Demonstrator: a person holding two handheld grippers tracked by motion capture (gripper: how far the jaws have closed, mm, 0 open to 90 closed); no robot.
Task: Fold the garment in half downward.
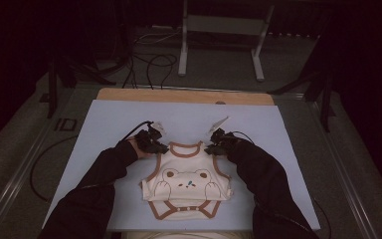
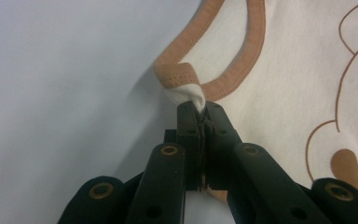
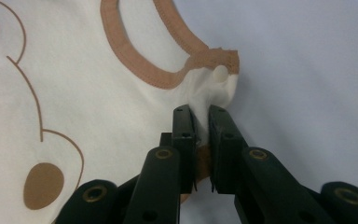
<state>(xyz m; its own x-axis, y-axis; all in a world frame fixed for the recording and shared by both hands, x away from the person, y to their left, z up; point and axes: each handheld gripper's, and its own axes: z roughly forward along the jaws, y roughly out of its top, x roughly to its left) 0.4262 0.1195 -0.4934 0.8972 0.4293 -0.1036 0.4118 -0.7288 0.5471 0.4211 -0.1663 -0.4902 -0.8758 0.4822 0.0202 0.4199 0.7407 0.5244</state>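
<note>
A cream baby bodysuit [image 1: 186, 184] with brown trim and a bear print lies flat on the pale blue mat [image 1: 109, 124], neck away from me. My left gripper [image 1: 159, 148] is shut on the bodysuit's left shoulder strap; in the left gripper view the bodysuit [image 2: 298, 70] bunches where the left gripper [image 2: 200, 109] pinches the strap. My right gripper [image 1: 213, 149] is shut on the right shoulder strap; in the right gripper view the bodysuit [image 3: 88, 88] is puckered between the pads of the right gripper [image 3: 200, 114]. Both jaw pairs point inward over the shoulders.
The mat lies on a wooden board [image 1: 179, 94] whose far edge shows. Cables [image 1: 149, 64] and a metal stand's legs [image 1: 184, 55] are on the floor beyond the table. Dark sleeves [image 1: 94, 189] come in from the bottom on both sides of the bodysuit.
</note>
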